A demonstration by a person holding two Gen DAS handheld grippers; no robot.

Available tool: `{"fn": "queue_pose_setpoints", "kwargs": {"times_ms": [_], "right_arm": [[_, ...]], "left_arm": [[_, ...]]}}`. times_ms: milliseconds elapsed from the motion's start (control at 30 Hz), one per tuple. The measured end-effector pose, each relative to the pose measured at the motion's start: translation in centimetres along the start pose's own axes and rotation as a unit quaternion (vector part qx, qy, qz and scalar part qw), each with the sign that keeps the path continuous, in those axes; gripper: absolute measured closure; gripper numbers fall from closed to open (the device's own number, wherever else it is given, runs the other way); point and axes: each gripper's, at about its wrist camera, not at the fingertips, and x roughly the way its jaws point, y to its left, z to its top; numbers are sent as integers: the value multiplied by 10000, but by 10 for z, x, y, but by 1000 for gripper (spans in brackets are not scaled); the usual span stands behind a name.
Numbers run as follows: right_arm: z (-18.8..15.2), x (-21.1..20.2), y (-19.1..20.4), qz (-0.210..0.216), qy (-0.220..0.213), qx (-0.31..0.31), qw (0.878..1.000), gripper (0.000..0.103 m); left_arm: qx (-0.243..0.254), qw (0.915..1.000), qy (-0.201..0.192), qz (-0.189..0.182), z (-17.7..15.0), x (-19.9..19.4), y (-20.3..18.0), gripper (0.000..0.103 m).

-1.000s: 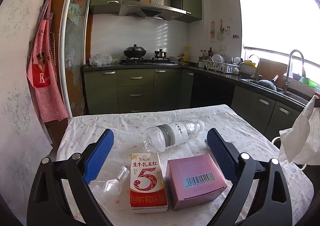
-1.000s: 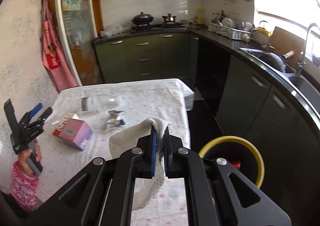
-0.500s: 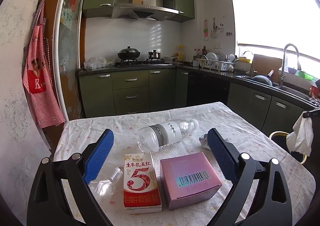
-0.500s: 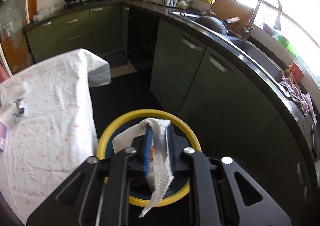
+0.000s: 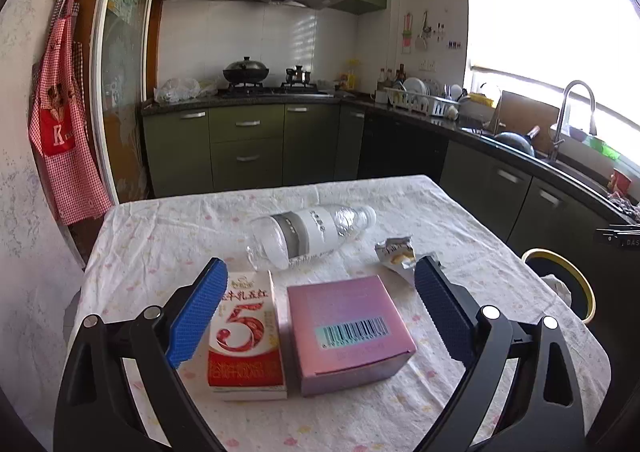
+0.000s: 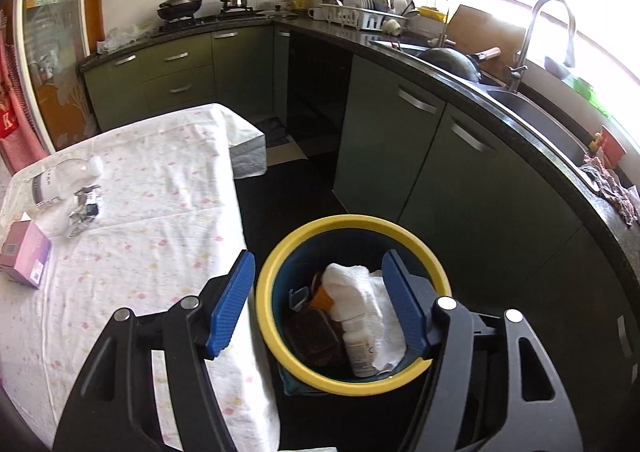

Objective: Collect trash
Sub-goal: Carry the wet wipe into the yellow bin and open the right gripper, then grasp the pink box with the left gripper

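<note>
Trash is found in two places: four pieces are laid on a table [image 5: 160, 228] covered with a white flowered cloth, and more is held in one bin [image 6: 276, 260] with a yellow rim, set on the dark floor just beside the table. On the cloth are seen one clear bottle [image 5: 310, 230] on its side, one red carton [image 5: 244, 336], one pink box [image 5: 348, 332] and one foil wrapper [image 5: 396, 254]. In the bin a white paper towel [image 6: 360, 292] is seen on top of one small white bottle [image 6: 358, 348] and dark containers. Green cabinets [image 5: 244, 147], a hob and a sink are ranged around the room. The left gripper [image 5: 318, 312] is spread wide above carton and box, nothing being gripped. The right gripper [image 6: 318, 302] is spread wide over the bin, likewise empty.
</note>
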Motion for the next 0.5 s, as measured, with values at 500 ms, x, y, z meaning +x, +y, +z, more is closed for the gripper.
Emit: {"fn": "queue_pose_setpoints", "kwargs": {"times_ms": [500], "right_arm": [[-14,1,34,1051,-24,-33,9945,40]], "left_arm": [[-187,9950,863,462,-22,39,-27,10]]}}
